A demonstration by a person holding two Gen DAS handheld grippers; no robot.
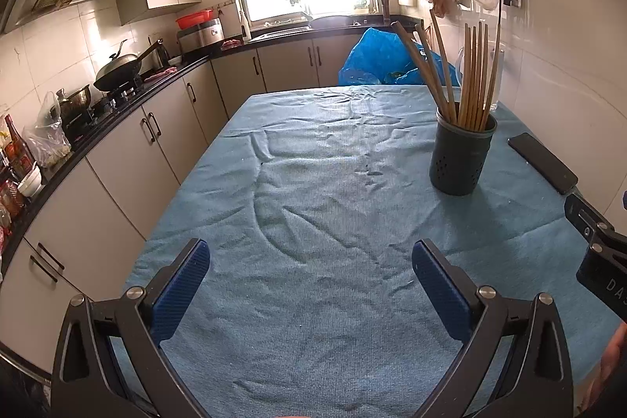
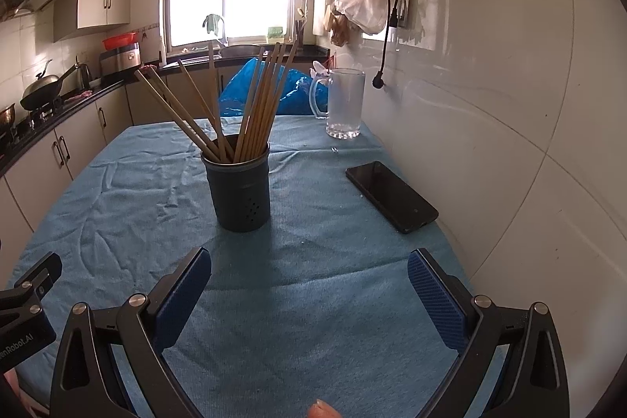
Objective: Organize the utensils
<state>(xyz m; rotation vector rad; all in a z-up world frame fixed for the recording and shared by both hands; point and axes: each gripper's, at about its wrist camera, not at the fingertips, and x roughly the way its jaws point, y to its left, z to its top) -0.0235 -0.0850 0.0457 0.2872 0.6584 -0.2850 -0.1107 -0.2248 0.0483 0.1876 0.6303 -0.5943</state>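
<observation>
A dark perforated utensil holder (image 1: 461, 155) (image 2: 240, 189) stands upright on the blue tablecloth (image 1: 313, 183) (image 2: 117, 190). Several wooden chopsticks (image 1: 476, 77) (image 2: 258, 100) stick out of it, some leaning left. My left gripper (image 1: 311, 255) is open and holds nothing, low over the cloth, with the holder ahead to its right. My right gripper (image 2: 309, 263) is also open with nothing between its blue pads; the holder stands just ahead of it, slightly left. Part of the right gripper's body (image 1: 599, 249) shows at the right edge of the left wrist view.
A black phone (image 2: 391, 196) (image 1: 542, 162) lies flat on the cloth right of the holder, near the tiled wall. A glass mug (image 2: 345, 102) stands at the far right corner. A blue plastic bag (image 1: 376, 59) sits behind the table. Kitchen counter with wok (image 1: 117, 73) runs along the left.
</observation>
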